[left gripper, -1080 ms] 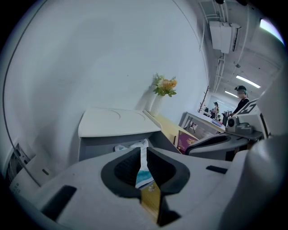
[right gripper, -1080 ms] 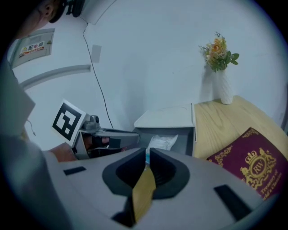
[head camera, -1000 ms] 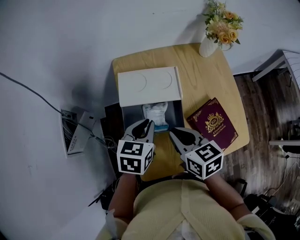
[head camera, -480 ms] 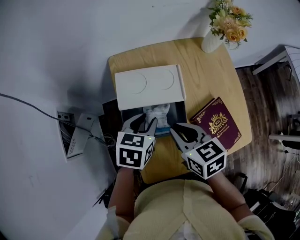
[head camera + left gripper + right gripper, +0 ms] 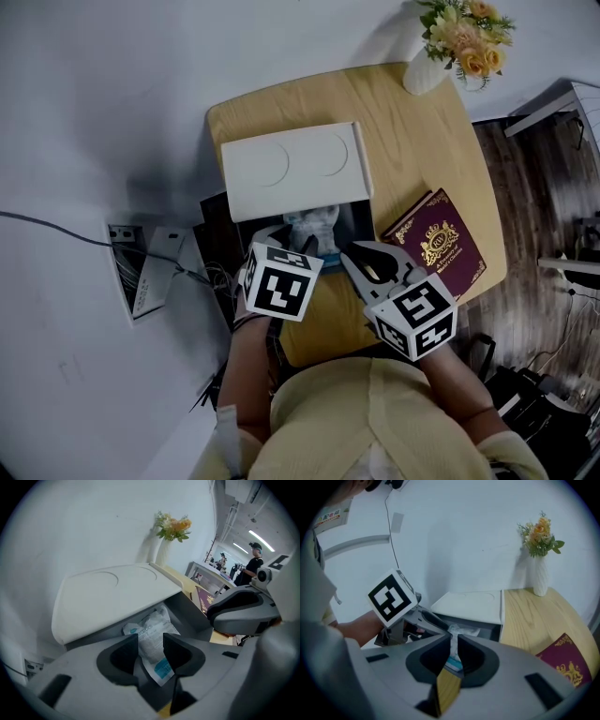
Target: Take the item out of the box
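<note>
A grey box [image 5: 362,219] stands on the round wooden table [image 5: 412,150], with its white lid [image 5: 291,167] swung up and back. Inside lies a white plastic packet [image 5: 315,225] with a blue label. My left gripper [image 5: 284,240] reaches over the box's near edge, tilted down into it. Its jaws are opening. In the left gripper view the packet's [image 5: 151,631] near end shows in the gap of the left gripper [image 5: 151,645], and the pads do not press on it. My right gripper [image 5: 362,255] hovers beside the box at its right, jaws nearly together and empty.
A maroon booklet [image 5: 439,246] with a gold crest lies right of the box. A white vase of flowers [image 5: 457,39] stands at the table's far right. The wall is at the left, with a cable and a socket box [image 5: 141,272] on it. People stand far off.
The left gripper's jaws have gone from closed to spread apart. It has tipped forward and down into the box toward the packet. The right gripper has hardly moved.
</note>
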